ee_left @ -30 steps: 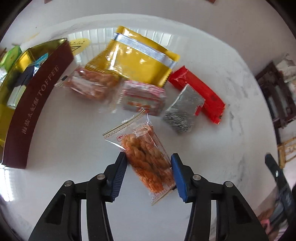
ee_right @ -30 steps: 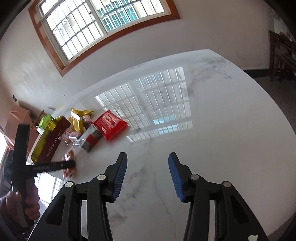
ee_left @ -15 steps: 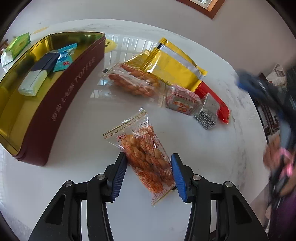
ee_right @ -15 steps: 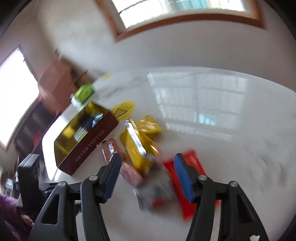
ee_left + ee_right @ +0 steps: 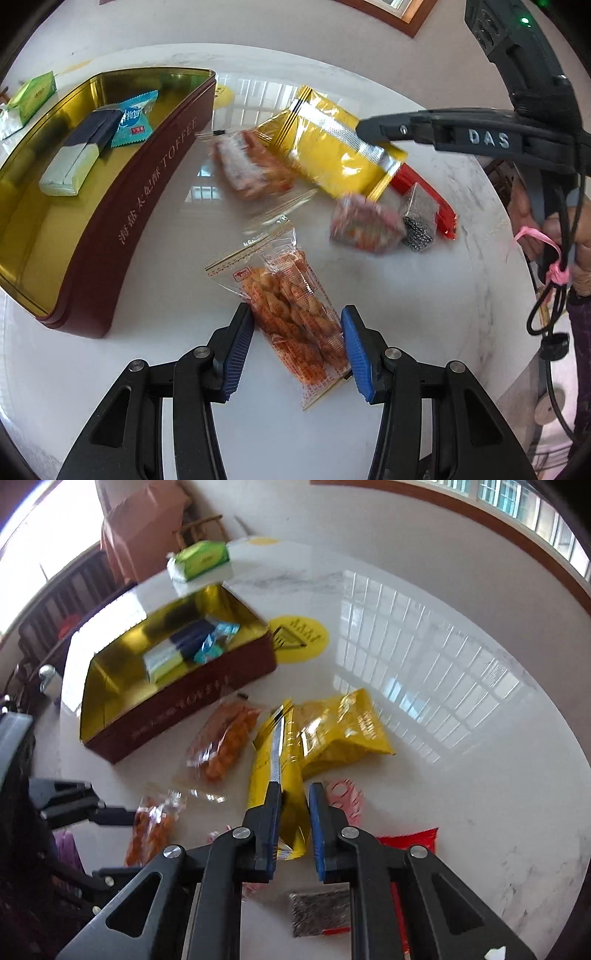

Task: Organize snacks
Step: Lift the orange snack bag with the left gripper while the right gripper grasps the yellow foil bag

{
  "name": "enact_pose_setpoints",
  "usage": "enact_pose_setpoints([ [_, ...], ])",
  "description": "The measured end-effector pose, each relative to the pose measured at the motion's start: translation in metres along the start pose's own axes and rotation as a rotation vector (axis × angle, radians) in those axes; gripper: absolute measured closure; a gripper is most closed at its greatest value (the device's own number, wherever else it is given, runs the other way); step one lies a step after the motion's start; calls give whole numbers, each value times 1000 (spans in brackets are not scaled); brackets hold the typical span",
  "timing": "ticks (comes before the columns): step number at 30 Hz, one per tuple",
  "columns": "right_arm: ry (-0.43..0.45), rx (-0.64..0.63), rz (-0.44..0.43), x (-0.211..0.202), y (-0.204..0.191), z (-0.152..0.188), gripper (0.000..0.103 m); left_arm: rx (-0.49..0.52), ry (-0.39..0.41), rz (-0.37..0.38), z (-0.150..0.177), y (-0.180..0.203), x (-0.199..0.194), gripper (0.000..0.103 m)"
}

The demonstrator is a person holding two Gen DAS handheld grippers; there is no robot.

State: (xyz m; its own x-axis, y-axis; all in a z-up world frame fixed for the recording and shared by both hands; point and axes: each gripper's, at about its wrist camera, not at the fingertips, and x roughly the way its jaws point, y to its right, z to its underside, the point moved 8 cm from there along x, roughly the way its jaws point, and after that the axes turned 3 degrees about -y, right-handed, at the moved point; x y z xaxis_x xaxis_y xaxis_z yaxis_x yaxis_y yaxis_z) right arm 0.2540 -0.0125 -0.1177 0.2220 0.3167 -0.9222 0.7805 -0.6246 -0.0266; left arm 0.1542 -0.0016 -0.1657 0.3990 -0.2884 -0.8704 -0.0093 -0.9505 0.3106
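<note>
A dark red tin [image 5: 110,236] with a gold inside stands near one edge of the white marble bench [image 5: 177,369]; in it lie a blue candy wrapper [image 5: 135,120] and a dark-and-pale bar [image 5: 79,158]. A green box [image 5: 199,559] sits beyond the tin, close to the bench's far edge. Loose snacks crowd the middle of the bench: a clear bag of orange twists [image 5: 253,168], a small pink packet [image 5: 364,225], a silvery sachet [image 5: 417,218] on a red wrapper [image 5: 441,210]. The left gripper [image 5: 297,341] has its jaws clamped on the lower end of a clear pack of fried twists [image 5: 291,306], beside the tin. The right gripper [image 5: 295,827] has its jaws shut on the edge of a yellow pouch [image 5: 280,757], which lies among the loose snacks.
</note>
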Motion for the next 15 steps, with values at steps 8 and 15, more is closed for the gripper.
enact_pose_setpoints([
  [8, -97, 70, -80, 35, -3, -2, 33, -4, 7, 11, 1, 0, -2, 53],
  [15, -138, -16, 0, 52, -20, 1, 32, -2, 10, 15, 2, -2, -5, 53],
])
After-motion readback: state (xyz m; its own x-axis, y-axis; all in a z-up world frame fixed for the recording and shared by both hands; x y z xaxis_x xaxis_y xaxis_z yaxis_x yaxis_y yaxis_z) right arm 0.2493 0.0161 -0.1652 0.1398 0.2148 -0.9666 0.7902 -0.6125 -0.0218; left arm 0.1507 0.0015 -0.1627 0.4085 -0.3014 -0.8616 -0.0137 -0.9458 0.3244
